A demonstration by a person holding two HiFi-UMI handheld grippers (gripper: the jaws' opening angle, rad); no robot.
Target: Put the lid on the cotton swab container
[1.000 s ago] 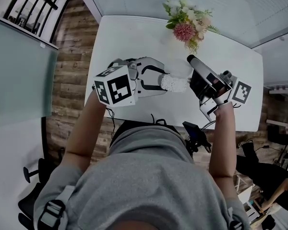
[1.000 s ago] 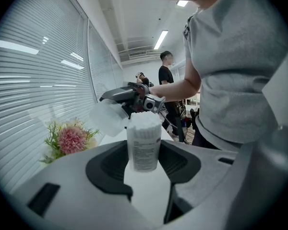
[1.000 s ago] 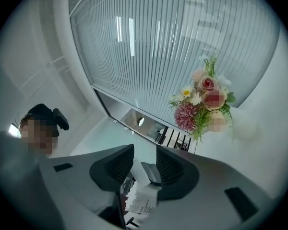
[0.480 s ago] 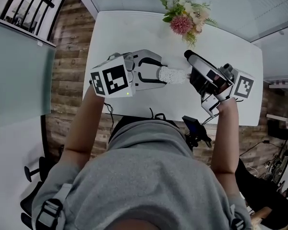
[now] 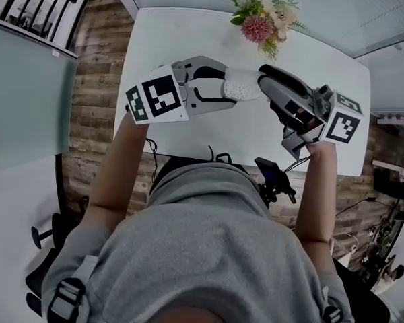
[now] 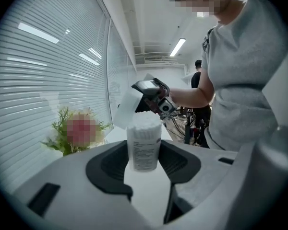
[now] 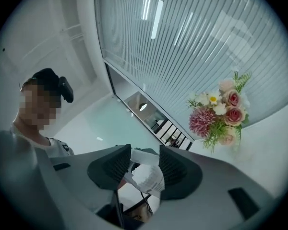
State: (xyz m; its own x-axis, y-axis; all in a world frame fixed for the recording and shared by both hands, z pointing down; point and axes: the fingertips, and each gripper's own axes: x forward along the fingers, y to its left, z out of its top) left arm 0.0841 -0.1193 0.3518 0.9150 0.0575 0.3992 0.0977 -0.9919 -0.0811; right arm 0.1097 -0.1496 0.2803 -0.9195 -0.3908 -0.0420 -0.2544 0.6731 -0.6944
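While clamped between dark pads of left gripper (image 5: 223, 89), clear cylindrical cotton swab container (image 6: 144, 147) shows bare swab tips at top. Position: above white table (image 5: 188, 32), on person's side of pink-and-white flower bouquet (image 5: 266, 22). Translucent white lid (image 7: 144, 156) tilted at container mouth, between right gripper (image 7: 145, 164) jaws. These stand wide apart, just been opening.

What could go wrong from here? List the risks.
The right tongs have just been opening with the lid between them, tilted over the cotton swab container rather than seated; it may slip off. The left tongs hold the container only near its base, so pressing the lid down could tip it and spill swabs.
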